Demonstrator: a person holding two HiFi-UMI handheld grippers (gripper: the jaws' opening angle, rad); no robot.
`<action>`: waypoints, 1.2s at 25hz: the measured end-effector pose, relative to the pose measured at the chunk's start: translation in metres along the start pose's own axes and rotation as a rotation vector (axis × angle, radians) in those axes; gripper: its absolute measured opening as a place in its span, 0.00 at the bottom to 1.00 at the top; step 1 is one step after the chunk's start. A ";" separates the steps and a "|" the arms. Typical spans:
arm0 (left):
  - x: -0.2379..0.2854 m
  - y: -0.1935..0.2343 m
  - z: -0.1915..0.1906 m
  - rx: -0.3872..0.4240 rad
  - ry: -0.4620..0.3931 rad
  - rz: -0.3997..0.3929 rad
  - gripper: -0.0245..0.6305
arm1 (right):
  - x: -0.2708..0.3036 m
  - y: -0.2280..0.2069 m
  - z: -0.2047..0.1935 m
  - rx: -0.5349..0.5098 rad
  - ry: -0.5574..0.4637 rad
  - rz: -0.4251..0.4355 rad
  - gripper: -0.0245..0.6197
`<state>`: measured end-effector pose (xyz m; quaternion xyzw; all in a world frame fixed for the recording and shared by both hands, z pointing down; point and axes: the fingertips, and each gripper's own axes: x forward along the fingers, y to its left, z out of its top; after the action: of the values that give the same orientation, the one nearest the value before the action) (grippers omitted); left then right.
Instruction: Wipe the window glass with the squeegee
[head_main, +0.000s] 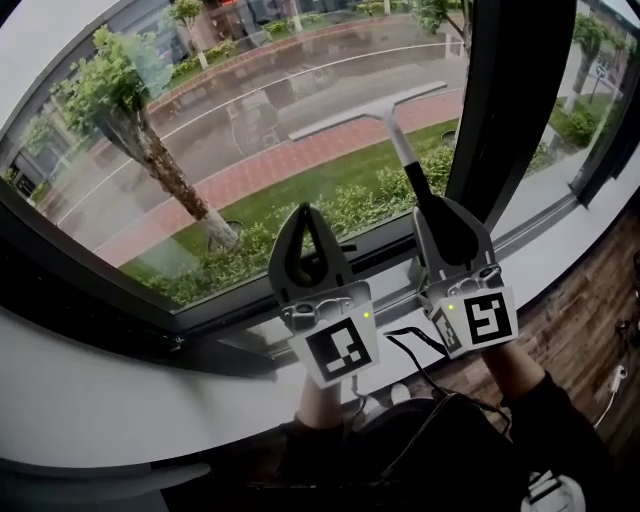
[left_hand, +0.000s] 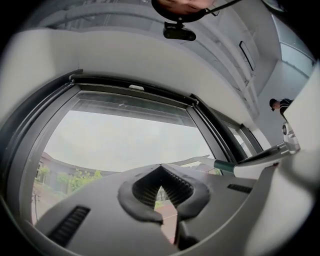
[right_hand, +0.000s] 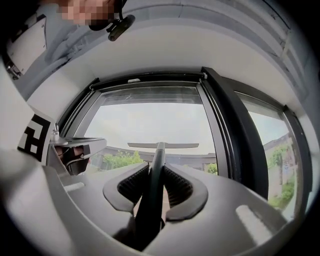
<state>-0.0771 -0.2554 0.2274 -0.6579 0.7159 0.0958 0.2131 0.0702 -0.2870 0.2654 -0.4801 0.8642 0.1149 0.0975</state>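
The squeegee (head_main: 368, 108) has its long pale blade lying against the window glass (head_main: 230, 110), tilted up to the right. Its dark handle runs down into my right gripper (head_main: 432, 205), which is shut on the handle. In the right gripper view the handle (right_hand: 156, 172) sits clamped between the ribbed pads and the blade (right_hand: 162, 145) crosses the pane ahead. My left gripper (head_main: 305, 212) is held just left of the right one, lower on the pane, shut with nothing in it. In the left gripper view its jaw tips (left_hand: 161, 167) meet, and the squeegee (left_hand: 200, 160) shows to the right.
A thick dark mullion (head_main: 510, 100) stands right of the squeegee, dividing this pane from the adjoining one. A dark lower frame (head_main: 120, 300) and a white sill (head_main: 100, 410) run below the glass. A black cable (head_main: 420, 360) hangs under the grippers. Wooden flooring (head_main: 590, 310) lies at the right.
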 end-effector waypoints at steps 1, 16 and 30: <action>-0.002 0.001 -0.004 -0.002 0.006 0.000 0.04 | -0.002 0.002 -0.005 0.003 0.009 -0.002 0.19; -0.016 -0.006 -0.035 -0.004 0.078 0.005 0.04 | -0.032 0.003 -0.073 0.036 0.177 -0.016 0.19; -0.023 -0.010 -0.050 -0.010 0.129 0.002 0.04 | -0.047 -0.003 -0.116 0.046 0.279 -0.017 0.19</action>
<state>-0.0754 -0.2564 0.2830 -0.6631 0.7282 0.0572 0.1632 0.0910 -0.2843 0.3887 -0.4962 0.8677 0.0265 -0.0117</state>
